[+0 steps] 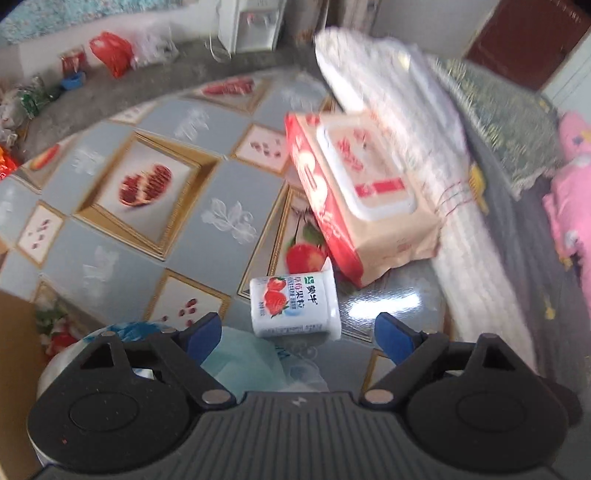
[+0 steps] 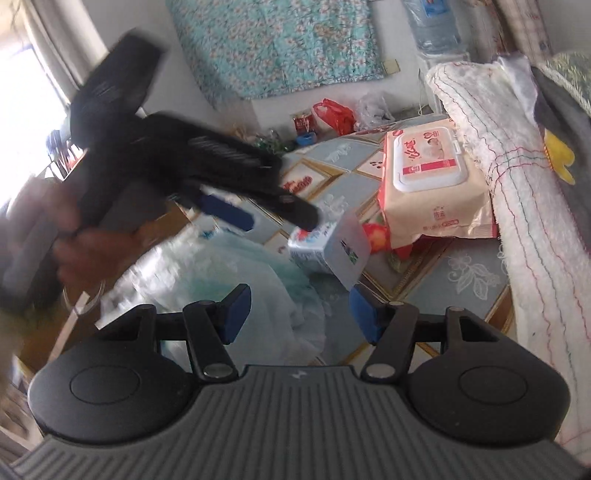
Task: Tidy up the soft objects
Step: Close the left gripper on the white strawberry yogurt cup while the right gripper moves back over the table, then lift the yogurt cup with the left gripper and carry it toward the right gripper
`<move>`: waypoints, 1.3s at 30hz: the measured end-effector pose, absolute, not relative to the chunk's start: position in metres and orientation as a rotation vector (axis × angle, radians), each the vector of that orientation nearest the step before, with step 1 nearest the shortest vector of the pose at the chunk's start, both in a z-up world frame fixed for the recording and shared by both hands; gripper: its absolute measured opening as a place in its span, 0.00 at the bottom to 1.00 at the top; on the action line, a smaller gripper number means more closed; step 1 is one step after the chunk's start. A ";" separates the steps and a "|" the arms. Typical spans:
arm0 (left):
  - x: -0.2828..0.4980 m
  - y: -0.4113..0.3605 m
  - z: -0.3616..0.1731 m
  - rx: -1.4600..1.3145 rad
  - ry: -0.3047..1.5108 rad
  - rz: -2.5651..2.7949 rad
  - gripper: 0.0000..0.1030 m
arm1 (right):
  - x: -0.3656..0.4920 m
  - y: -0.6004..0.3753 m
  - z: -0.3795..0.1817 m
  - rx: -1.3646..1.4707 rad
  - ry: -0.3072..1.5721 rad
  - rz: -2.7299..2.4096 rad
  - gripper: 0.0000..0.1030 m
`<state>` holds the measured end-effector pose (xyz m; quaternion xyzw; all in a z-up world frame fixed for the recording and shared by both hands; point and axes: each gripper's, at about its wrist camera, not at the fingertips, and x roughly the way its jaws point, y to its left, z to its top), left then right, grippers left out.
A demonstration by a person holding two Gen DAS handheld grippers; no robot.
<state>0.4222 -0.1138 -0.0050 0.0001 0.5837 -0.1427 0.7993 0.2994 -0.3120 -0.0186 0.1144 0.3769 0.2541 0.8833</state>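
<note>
A white strawberry yogurt cup (image 1: 295, 306) lies on its side on the pomegranate-print table (image 1: 155, 236). My left gripper (image 1: 299, 336) hangs open just over it, blue pads wide apart on either side of the cup's near end. Past the cup sits a red and beige wet-wipes pack (image 1: 362, 195), leaning on a rolled white towel (image 1: 406, 129). In the right wrist view a hand (image 2: 85, 251) holds the left gripper (image 2: 273, 221) above the cup (image 2: 328, 251). My right gripper (image 2: 300, 315) is open over a crumpled clear plastic bag (image 2: 229, 280); nothing is pressed between its pads.
The towel roll (image 2: 517, 221) and a dark blanket (image 1: 509, 206) run along the table's right side, with a pink soft toy (image 1: 572, 192) beyond. A brown box edge (image 1: 14, 362) is at near left. Red bags (image 1: 110, 51) and a water dispenser (image 1: 255, 22) stand on the floor behind.
</note>
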 end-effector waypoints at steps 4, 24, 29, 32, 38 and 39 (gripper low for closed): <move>0.434 -0.124 -0.030 0.040 1.299 -0.293 0.86 | 0.300 -0.312 -0.026 0.223 0.789 0.522 0.58; 0.377 -0.146 0.015 -0.116 1.168 -0.465 0.60 | 0.244 -0.335 0.005 0.126 0.735 0.441 0.61; 0.332 -0.174 0.011 -0.142 1.191 -0.584 0.60 | 0.189 -0.350 0.006 0.101 0.784 0.447 0.61; 0.309 -0.187 -0.004 -0.197 1.216 -0.650 0.60 | 0.161 -0.355 -0.002 0.093 0.821 0.452 0.61; 0.291 -0.201 -0.055 -0.346 1.271 -0.705 0.60 | 0.135 -0.365 -0.024 0.142 0.855 0.446 0.61; 0.290 -0.202 -0.061 -0.358 1.266 -0.702 0.60 | 0.132 -0.366 -0.028 0.160 0.854 0.447 0.61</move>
